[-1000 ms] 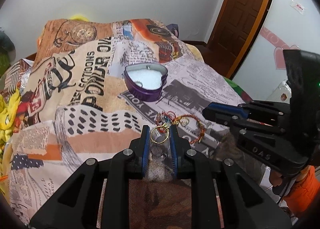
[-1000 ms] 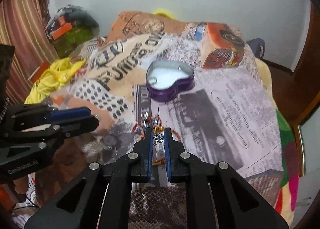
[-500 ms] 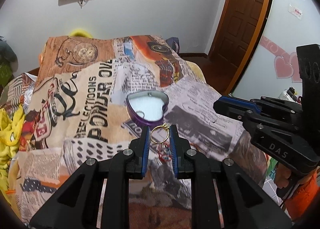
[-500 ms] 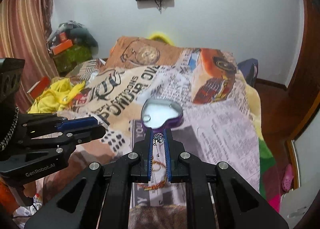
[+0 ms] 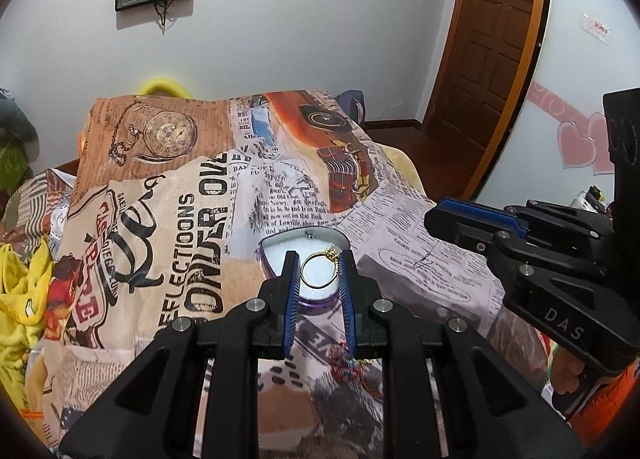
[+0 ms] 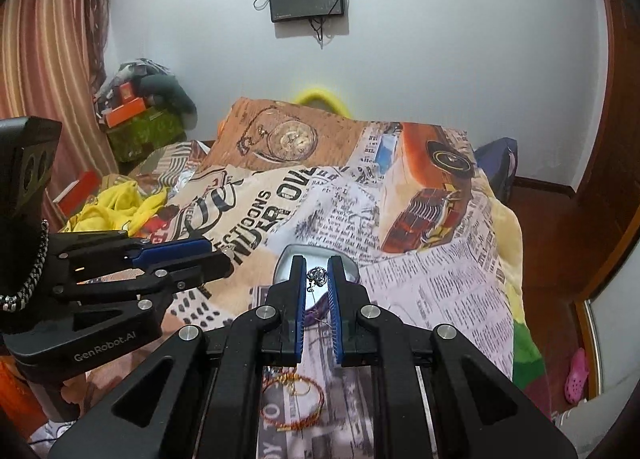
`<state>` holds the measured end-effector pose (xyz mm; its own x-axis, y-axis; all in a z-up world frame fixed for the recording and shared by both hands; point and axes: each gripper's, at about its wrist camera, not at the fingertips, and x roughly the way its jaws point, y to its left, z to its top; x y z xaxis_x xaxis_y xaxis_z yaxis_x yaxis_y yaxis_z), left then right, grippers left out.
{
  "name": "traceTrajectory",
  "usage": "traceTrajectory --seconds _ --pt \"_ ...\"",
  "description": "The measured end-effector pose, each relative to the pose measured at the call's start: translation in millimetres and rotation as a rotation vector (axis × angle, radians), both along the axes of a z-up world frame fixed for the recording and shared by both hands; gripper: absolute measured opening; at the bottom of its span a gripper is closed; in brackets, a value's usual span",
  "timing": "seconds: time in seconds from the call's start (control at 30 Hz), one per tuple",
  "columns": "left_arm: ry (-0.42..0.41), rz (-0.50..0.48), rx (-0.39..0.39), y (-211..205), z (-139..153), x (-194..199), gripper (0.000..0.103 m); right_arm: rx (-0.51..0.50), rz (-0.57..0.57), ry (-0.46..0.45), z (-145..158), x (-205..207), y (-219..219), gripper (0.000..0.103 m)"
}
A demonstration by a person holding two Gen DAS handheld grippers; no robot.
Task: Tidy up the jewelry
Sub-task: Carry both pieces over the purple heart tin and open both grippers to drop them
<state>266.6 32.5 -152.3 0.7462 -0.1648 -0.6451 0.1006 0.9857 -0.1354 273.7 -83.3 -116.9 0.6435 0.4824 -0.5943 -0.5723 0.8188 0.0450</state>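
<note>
My left gripper is shut on a gold ring and holds it above the open purple heart-shaped jewelry tin with a white lining. My right gripper is shut on a small silver pendant whose thin chain hangs down between the fingers. It is raised in front of the same tin. An orange and gold bracelet lies on the bedspread below the right gripper. Red-blue beaded jewelry lies below the left gripper.
The bed carries a newspaper-print spread. Yellow cloth lies at its left edge. A brown door stands at the back right. Boxes and clutter are piled by the curtain. Each gripper shows in the other's view.
Both grippers have lifted up off the bedspread with their pieces, away from the jewelry pile. The tin now sits right behind the fingertips in both views.
</note>
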Motion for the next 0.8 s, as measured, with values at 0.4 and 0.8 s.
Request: traceTrajectory --seconds 0.4,0.8 --pt "0.049 0.009 -0.004 8.9 -21.2 35.1 0.018 -0.011 0.003 0.039 -18.2 34.2 10.3 0.009" --pt "0.160 -0.013 -0.016 17.8 -57.6 77.8 0.018 -0.031 0.034 0.139 -45.7 70.3 26.3 0.009"
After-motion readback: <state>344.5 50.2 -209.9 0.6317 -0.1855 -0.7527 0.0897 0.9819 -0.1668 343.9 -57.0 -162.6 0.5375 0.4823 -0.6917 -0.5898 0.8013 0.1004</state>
